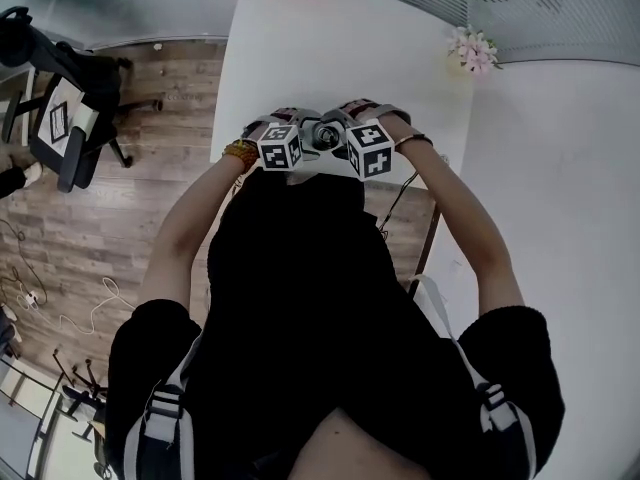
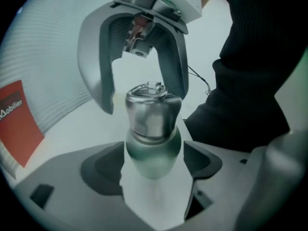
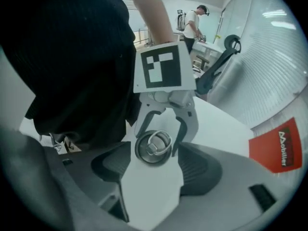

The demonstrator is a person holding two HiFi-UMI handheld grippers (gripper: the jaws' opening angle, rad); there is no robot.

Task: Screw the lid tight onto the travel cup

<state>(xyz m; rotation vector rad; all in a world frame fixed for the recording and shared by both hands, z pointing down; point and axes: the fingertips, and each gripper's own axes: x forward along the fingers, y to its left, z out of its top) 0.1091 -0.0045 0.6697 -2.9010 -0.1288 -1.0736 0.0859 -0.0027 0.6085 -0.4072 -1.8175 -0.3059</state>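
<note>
White tabletop (image 1: pixel 330 48) runs bare ahead of me, with wood floor (image 1: pixel 150 168) past its left edge and a flower bunch (image 1: pixel 472 50) at the far right corner. I see the travel cup (image 2: pixel 153 153) in the air about over the near edge. Its long axis runs from one gripper to the other. My left gripper (image 2: pixel 154 174) pinches the frosted green body. The steel lid (image 3: pixel 154 147) points into my right gripper (image 3: pixel 153 174), whose fingers stand spread around it.

One cup (image 2: pixel 153 150), one lid (image 2: pixel 151 110); left gripper (image 2: pixel 154 172), right gripper (image 3: pixel 151 174): two.
</note>
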